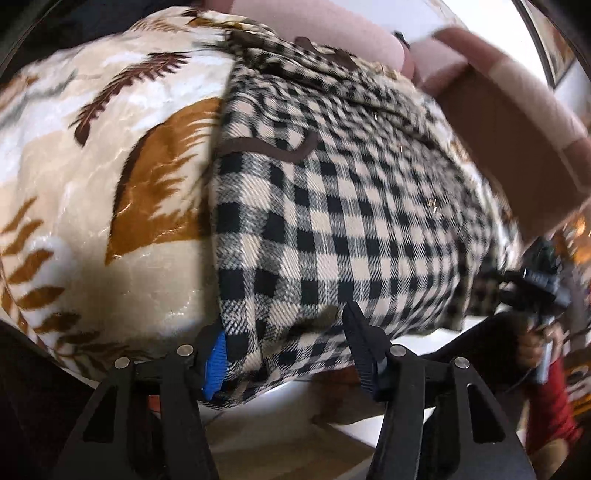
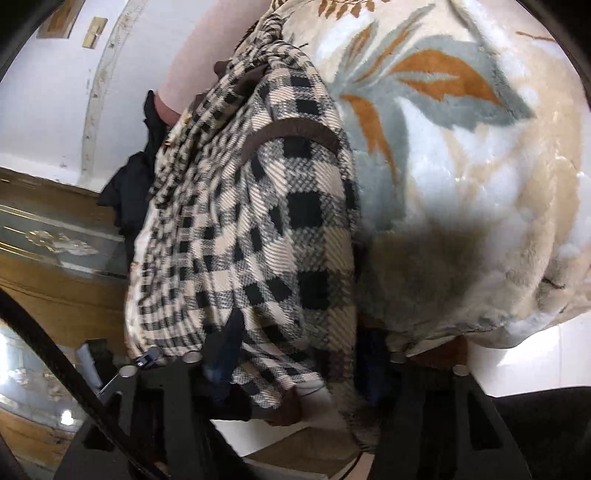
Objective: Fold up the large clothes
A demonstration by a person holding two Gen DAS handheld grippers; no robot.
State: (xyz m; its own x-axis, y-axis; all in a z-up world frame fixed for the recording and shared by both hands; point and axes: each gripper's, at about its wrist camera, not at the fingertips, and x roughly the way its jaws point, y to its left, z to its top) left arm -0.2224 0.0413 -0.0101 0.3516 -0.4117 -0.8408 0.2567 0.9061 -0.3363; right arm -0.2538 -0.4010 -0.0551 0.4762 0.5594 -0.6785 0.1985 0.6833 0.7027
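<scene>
A cream-and-black checked garment (image 1: pixel 332 206) with brown trim lies spread on a leaf-patterned plush blanket (image 1: pixel 92 166). Its near edge hangs over the bed's edge and sits between the fingers of my left gripper (image 1: pixel 284 325). Those jaws stand apart; the blue-padded finger (image 1: pixel 216 358) is partly under the cloth and the black finger (image 1: pixel 360 339) rests against it. In the right wrist view the same garment (image 2: pixel 258 221) bunches over my right gripper (image 2: pixel 301 328). Cloth fills the gap and hides the pads. The right gripper (image 1: pixel 535 288) also shows at the garment's far right corner, held by a hand.
The blanket (image 2: pixel 461 166) covers the bed on both sides of the garment. Pink pillows (image 1: pixel 332 26) and a brown headboard (image 1: pixel 509 140) lie beyond. A black cloth (image 2: pixel 129 192) and a wooden glass-fronted cabinet (image 2: pixel 55 258) stand at the left. A red sleeve (image 1: pixel 554 406) is at the right.
</scene>
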